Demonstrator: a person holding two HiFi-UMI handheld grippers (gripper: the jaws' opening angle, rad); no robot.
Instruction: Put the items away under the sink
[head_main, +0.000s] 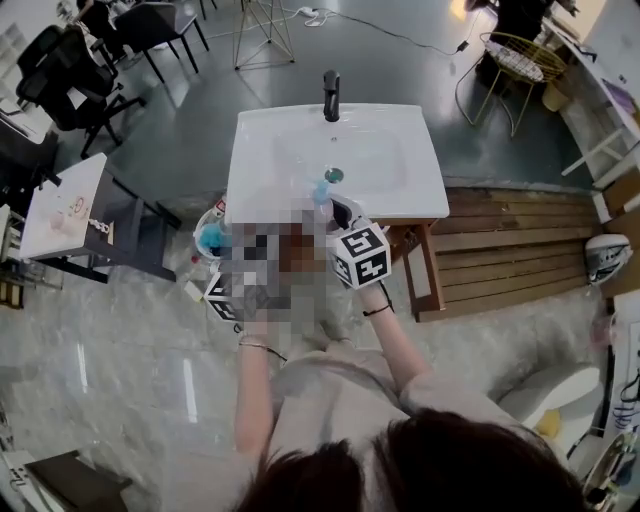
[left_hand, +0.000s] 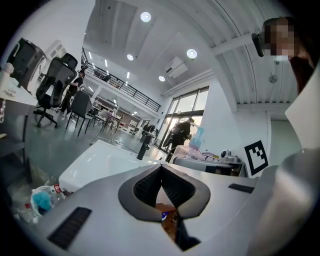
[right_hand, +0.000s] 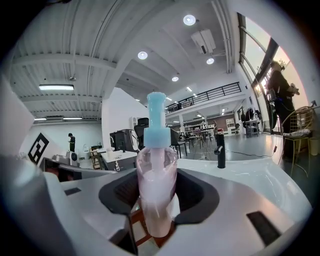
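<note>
Right gripper (right_hand: 157, 192) pinches a blue-pump bottle (right_hand: 157, 170), its print unreadable; left gripper (left_hand: 161, 187) is pressed together.

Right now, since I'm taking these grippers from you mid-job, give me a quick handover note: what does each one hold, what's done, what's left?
Left gripper: jaws shut, nothing between them.
Right gripper: shut on the pump bottle, which has pink liquid and a blue pump. It is upright, over the front edge of the sink.
Done: the bottle is in the grip.
Left: stow it under the sink. No view shows that space clearly.
Also: the clutter with something blue, low at the sink's left, may need stowing too.
</note>
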